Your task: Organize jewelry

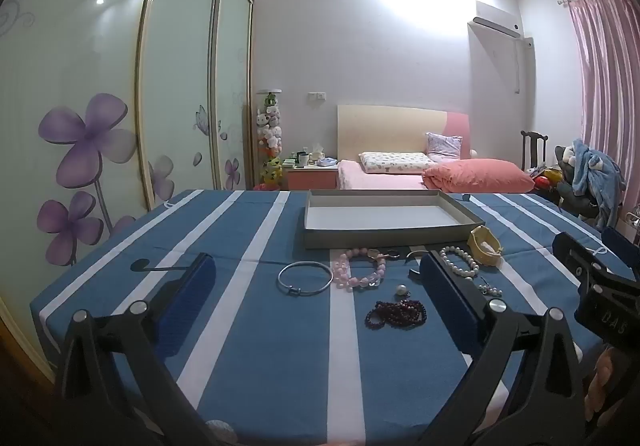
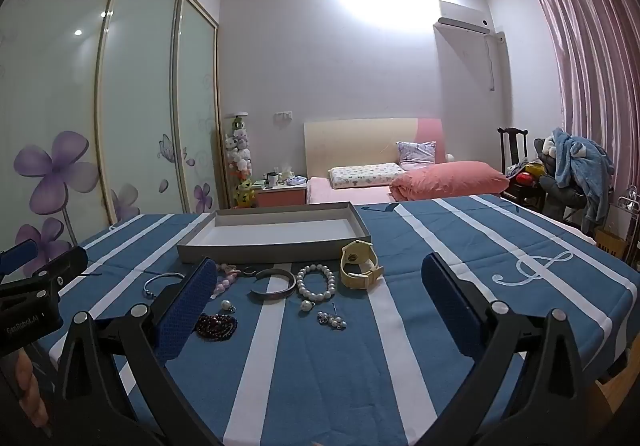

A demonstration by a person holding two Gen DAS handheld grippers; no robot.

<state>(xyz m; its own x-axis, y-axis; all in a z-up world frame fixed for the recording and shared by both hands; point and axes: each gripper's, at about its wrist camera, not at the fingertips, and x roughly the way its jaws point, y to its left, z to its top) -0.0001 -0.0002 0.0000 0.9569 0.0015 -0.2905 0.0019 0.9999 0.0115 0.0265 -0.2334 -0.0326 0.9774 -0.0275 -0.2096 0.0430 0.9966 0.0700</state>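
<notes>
Nothing in the tray yet, jewelry all laid out in front of it

Both claws are spread wide and holding nothing: left gripper (image 1: pixel 316 286) hangs over the silver bangle (image 1: pixel 305 278) and pink bead bracelet (image 1: pixel 362 268), right gripper (image 2: pixel 320 288) over the pearl bracelet (image 2: pixel 316 281) and dark cuff (image 2: pixel 273 284). The grey tray (image 2: pixel 256 252) at the back of the striped tablecloth (image 2: pixel 420 246) is bare inside. Guessing on handling: the bangle and cuff look stiff, light and slick, so I'd pinch across the band. The strung beads, including the dark red strand (image 2: pixel 216 324), will flop and slide (pinch a bunch of beads, not one). The loose pearl earrings (image 2: pixel 331 320) look tiny and fiddly. The yellow watch (image 2: pixel 359 265), sitting on its side just beside the tray's near right corner, looks the easiest grab, by its strap.
</notes>
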